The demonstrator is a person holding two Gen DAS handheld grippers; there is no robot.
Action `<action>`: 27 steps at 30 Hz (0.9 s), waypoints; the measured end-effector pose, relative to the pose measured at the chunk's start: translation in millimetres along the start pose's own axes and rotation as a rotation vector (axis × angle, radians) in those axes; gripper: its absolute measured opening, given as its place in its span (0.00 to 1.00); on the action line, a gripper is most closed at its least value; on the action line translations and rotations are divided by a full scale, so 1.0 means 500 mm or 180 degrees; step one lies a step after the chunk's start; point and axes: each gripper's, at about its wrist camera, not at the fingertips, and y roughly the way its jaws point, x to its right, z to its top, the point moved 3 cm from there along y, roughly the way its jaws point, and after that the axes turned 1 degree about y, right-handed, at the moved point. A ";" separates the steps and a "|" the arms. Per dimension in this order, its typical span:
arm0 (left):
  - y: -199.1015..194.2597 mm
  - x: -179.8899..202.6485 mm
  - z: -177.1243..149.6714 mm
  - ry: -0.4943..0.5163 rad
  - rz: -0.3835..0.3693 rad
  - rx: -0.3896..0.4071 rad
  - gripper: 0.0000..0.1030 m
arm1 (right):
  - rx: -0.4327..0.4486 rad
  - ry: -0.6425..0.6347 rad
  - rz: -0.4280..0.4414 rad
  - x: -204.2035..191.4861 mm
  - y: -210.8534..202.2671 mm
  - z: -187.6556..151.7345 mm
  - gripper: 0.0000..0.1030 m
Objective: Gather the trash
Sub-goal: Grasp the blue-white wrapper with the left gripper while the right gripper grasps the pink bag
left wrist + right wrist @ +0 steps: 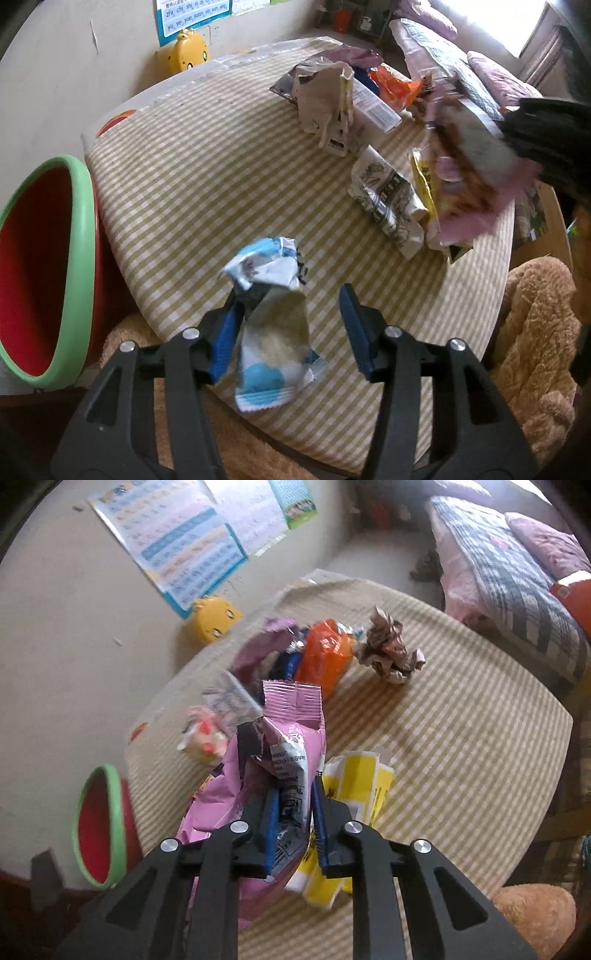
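1. Now I carry the pink wrapper (291, 746), pinched between the closed pads of my right gripper (293, 827), toward the red bin (96, 823) at the table's (461, 738) left edge, keeping it clear of the other litter.
2. My left gripper (291, 325) stands apart around the blue-and-white wrapper (271, 325), which touches only its left pad.

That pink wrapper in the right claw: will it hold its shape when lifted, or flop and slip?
The pink wrapper looks like thin creased foil, so it will probably flop and fold. It seems empty and torn open, so likely very light. The right claw pinches only a bunched part, and the glossy film may slide; the yellow wrapper beside it might drag along.
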 end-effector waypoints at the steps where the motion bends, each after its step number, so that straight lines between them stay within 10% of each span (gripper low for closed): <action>1: 0.001 -0.002 -0.001 -0.0012 0.0002 -0.0012 0.49 | 0.0032 0.0002 0.0043 0.001 -0.016 -0.006 0.14; 19: 0.007 -0.034 0.009 -0.0256 -0.0029 -0.0048 0.63 | 0.0082 0.0093 0.0014 0.011 -0.062 -0.098 0.16; 23: 0.028 -0.033 0.014 -0.0309 -0.0063 -0.0164 0.36 | 0.0111 0.0010 0.0001 -0.003 -0.070 -0.105 0.16; 27: 0.016 -0.042 0.010 -0.0403 -0.0101 -0.0111 0.32 | 0.0126 0.0001 0.0016 -0.009 -0.077 -0.107 0.16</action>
